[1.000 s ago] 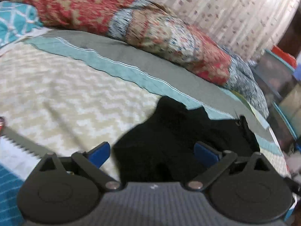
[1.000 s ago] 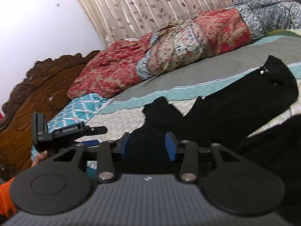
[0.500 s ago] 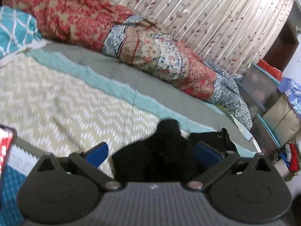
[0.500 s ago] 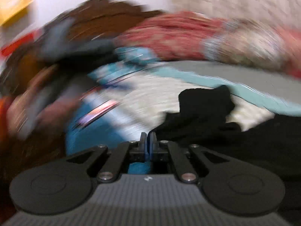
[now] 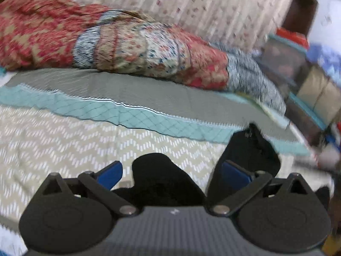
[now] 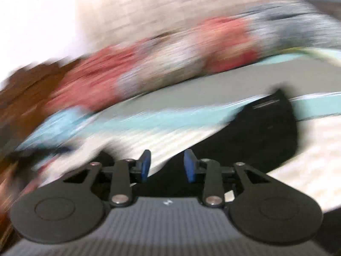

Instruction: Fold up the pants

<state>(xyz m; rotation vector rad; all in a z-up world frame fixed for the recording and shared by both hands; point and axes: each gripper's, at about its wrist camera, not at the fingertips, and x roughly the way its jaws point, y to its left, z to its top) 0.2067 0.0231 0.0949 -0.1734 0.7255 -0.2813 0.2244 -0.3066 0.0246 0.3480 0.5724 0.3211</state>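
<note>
The black pants (image 5: 253,149) lie on the bed's beige zigzag cover (image 5: 64,136). In the left wrist view a bunched black fold (image 5: 157,177) sits between the wide-open blue pads of my left gripper (image 5: 170,172), without being pinched. In the blurred right wrist view the pants (image 6: 262,132) stretch to the right, ending at the teal band. My right gripper (image 6: 168,166) is open, its pads just above the near edge of the black cloth, holding nothing.
A rolled red patterned quilt (image 5: 127,44) lies along the far side of the bed by the curtain (image 5: 191,2). Storage boxes (image 5: 298,64) stand beyond the bed's right edge. A brown wooden headboard (image 6: 25,89) is at the left.
My right gripper was shut half a second ago and is now open, and it has swung fast back toward the pants. The left gripper stayed open and shifted, with the black fold now lower between its pads.
</note>
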